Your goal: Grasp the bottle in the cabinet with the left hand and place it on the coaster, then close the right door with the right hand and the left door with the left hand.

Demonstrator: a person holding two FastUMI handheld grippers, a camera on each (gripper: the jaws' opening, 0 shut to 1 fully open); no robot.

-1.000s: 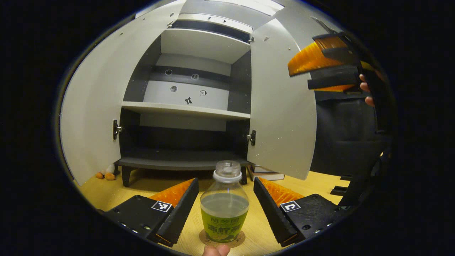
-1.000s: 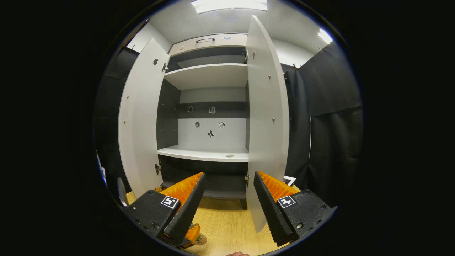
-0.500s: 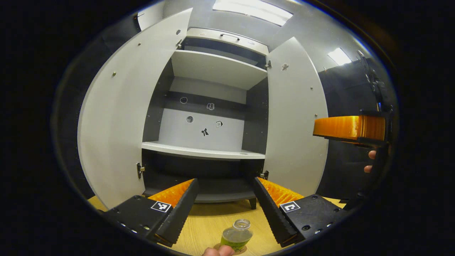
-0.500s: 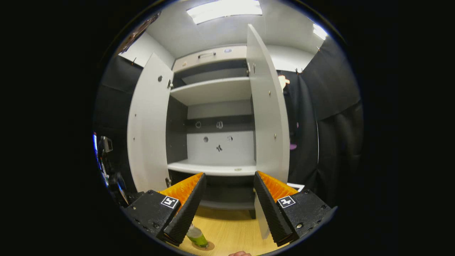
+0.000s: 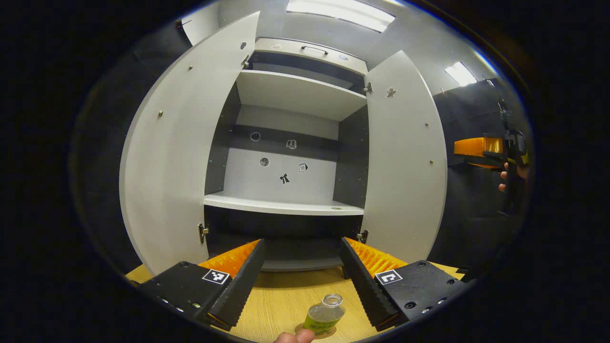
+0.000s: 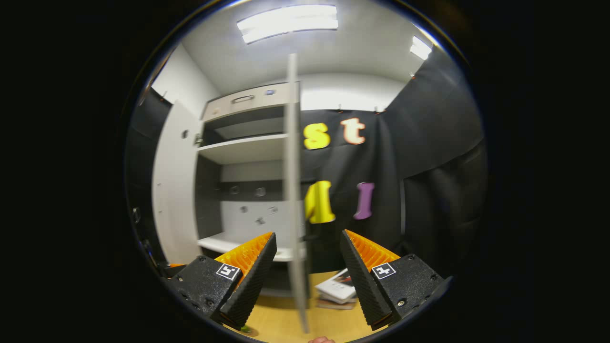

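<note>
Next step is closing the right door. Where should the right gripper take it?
Push with the right gripper on the right door's outer face near its free edge, coming from its right. It stands open edge-on, with no handle visible.

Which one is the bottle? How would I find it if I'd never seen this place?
Find the tall cabinet with both doors open. On the wooden table in front stands a small clear bottle with no cap and a green label, on a round coaster. Nothing else on the table is see-through.

place: recording booth | cues: black cloth walls (image 6: 429,157), cabinet (image 5: 290,143), ceiling lights (image 6: 286,21)
</note>
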